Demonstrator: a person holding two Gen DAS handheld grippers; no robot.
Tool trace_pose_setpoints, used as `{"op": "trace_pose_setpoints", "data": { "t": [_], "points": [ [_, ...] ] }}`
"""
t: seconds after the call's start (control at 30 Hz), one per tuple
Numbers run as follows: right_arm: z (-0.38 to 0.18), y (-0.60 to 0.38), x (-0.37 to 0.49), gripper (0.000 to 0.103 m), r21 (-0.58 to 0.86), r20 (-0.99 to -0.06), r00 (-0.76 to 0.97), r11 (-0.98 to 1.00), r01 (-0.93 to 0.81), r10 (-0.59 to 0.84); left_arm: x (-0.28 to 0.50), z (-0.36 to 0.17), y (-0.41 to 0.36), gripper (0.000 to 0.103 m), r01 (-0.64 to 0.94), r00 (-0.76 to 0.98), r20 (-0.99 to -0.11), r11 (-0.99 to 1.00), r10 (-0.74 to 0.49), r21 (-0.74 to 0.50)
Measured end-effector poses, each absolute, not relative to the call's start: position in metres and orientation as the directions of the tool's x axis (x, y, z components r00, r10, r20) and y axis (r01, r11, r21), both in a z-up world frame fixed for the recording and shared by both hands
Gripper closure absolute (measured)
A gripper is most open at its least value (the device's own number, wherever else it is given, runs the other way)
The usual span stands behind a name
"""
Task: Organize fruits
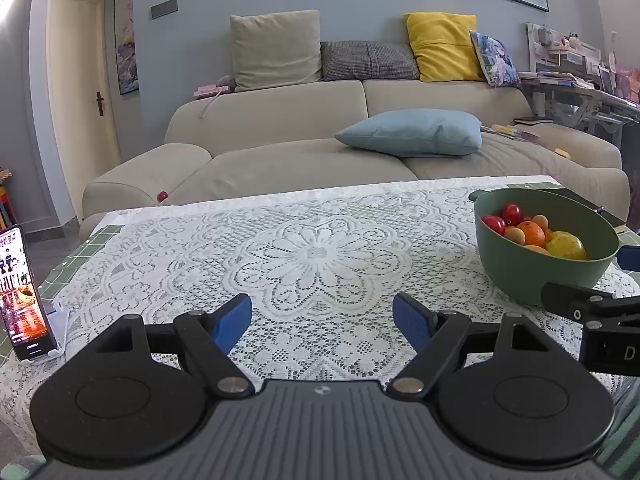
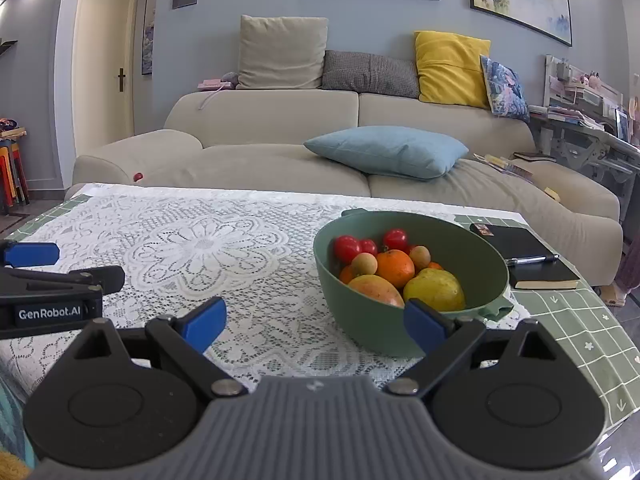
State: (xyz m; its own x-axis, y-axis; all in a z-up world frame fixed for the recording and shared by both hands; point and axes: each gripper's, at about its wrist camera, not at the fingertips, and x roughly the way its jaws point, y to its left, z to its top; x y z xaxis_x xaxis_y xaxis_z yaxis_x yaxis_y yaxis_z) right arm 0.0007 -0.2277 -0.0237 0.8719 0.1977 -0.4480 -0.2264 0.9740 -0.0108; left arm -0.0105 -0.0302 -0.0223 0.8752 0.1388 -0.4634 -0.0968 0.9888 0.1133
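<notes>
Both jaws wide open, nothing held: left gripper (image 1: 322, 322) over bare lace, right gripper (image 2: 316, 326) just before the green bowl (image 2: 472, 236) w/ fruit piled inside. I reckon the cherry tomatoes (image 2: 346, 247) are slick and squashy, so light pinch across the middle; orange (image 2: 396, 267) is firmer.

Green bowl (image 2: 360, 320) of fruit (image 2: 394, 268) on lace cloth (image 2: 208, 248).

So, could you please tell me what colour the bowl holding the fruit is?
The bowl is a muted green, seen best in the right wrist view.
</notes>
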Motion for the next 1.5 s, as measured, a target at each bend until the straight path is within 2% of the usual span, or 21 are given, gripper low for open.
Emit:
{"op": "trace_pose_setpoints", "data": {
  "t": [1.5],
  "points": [
    [-0.0251, -0.2218, 0.0010, 0.010, -0.001, -0.457, 0.861, 0.969, -0.249, 0.221, -0.0106, -0.0219, -0.0268, 0.009, -0.108, 0.869, -0.469, 0.986, 0.156, 0.129]
  ]
}}
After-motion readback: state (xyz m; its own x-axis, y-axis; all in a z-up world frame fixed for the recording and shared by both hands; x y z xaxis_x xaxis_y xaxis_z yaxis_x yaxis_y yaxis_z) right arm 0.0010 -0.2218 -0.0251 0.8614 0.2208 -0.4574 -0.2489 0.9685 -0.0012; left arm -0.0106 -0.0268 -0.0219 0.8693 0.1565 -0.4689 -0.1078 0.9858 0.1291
